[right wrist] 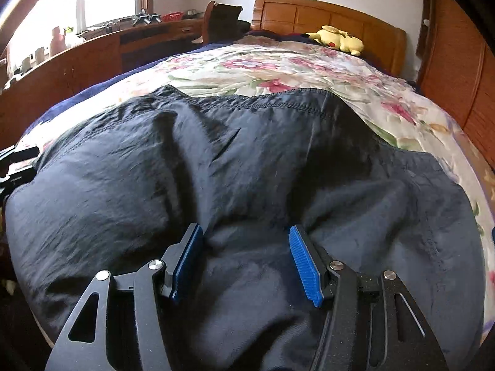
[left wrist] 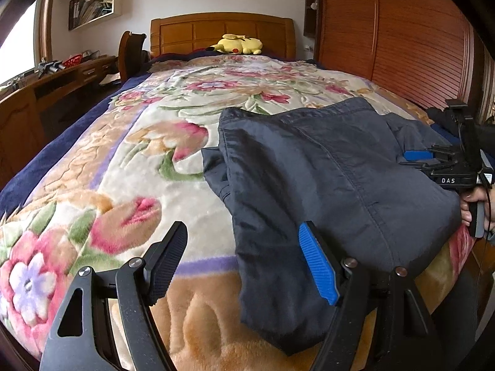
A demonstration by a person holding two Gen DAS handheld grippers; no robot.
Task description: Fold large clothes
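1. Lying across the lower right of the left wrist view, the dark navy garment (left wrist: pixel 324 179) sits folded over itself on the floral bedspread (left wrist: pixel 130 167).
2. Left gripper (left wrist: pixel 244 262) spreads wide at the bottom of the frame, nothing between its fingers; its blue pad (left wrist: pixel 317 267) sits against the garment's near edge, its black pad (left wrist: pixel 167 262) over bare bedspread.
3. Right gripper (right wrist: pixel 246 262) hangs open low in its own view, cloth bunched between the pads, no clamp on it.
4. Yellow plush toy (left wrist: pixel 238 44) rests by the wooden headboard (left wrist: pixel 221 32), upper centre.
5. Wardrobe (left wrist: pixel 389 31) fills the upper right.
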